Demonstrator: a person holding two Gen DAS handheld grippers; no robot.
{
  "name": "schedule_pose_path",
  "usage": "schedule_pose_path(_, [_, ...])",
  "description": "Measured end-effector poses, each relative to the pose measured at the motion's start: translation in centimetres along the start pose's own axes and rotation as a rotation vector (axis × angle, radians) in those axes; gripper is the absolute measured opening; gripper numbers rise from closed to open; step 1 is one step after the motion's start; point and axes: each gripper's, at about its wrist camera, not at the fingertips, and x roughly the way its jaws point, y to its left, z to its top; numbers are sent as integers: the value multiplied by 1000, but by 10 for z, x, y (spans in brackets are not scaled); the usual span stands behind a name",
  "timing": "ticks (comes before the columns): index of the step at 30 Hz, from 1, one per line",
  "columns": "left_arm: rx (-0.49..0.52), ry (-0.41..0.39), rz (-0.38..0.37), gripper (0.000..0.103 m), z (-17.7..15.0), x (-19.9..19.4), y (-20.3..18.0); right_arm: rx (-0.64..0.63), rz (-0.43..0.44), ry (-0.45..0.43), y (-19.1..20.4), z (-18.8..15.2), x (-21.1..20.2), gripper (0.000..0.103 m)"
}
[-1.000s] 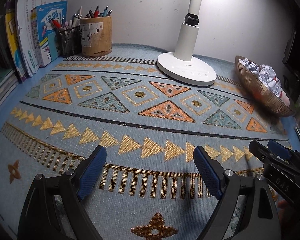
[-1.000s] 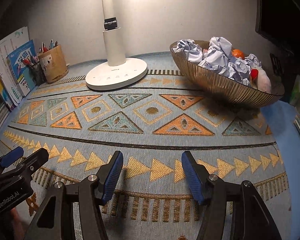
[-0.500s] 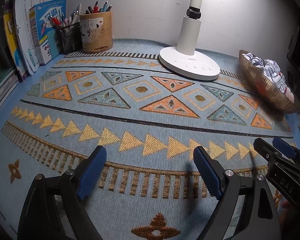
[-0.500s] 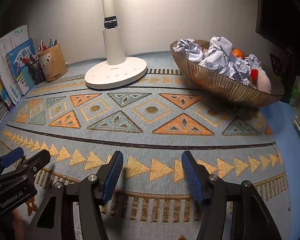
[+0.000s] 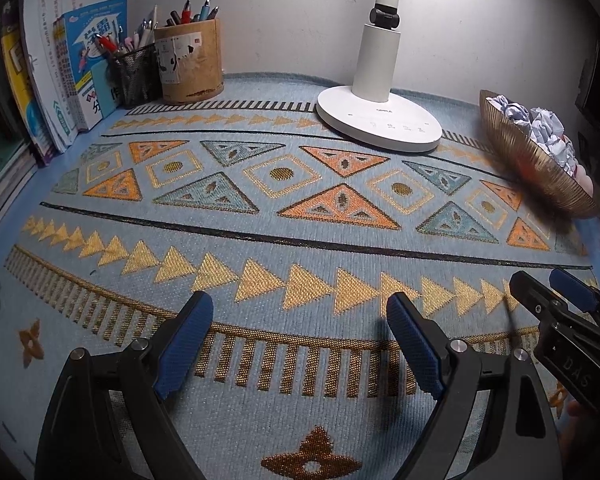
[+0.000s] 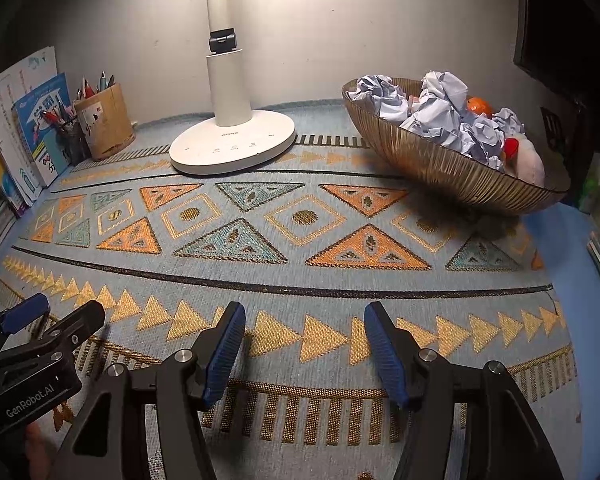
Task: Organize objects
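Over the desk's near edge, left gripper (image 5: 300,344) and right gripper (image 6: 304,350) are held unclenched, nothing grasped. Sorting appears finished: crumpled paper (image 6: 436,116) is gathered in the bowl (image 6: 432,164); no further pick is called for.

We see a plain off-white wall (image 6: 340,40) at twelve o'clock, brightly lit near the top by a white desk lamp (image 6: 230,120) standing on its round base. A blue woven mat (image 5: 260,248) with orange and gold triangles covers the desk, and dark shadow fills the corner at two o'clock
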Motion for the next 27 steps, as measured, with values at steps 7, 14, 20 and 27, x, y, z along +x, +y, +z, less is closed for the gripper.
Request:
schedule_pose_path(7, [7, 16, 14, 88, 0, 3, -1, 2, 0, 3, -1, 0, 1, 61])
schedule_pose_path(14, [25, 28, 27, 88, 0, 5, -4, -2, -3, 7, -1, 0, 2, 61])
schedule_pose_path(20, [27, 29, 27, 88, 0, 6, -4, -1, -2, 9, -1, 0, 2, 61])
schedule_pose_path(27, [26, 29, 27, 88, 0, 6, -5, -1, -2, 10, -1, 0, 2, 61])
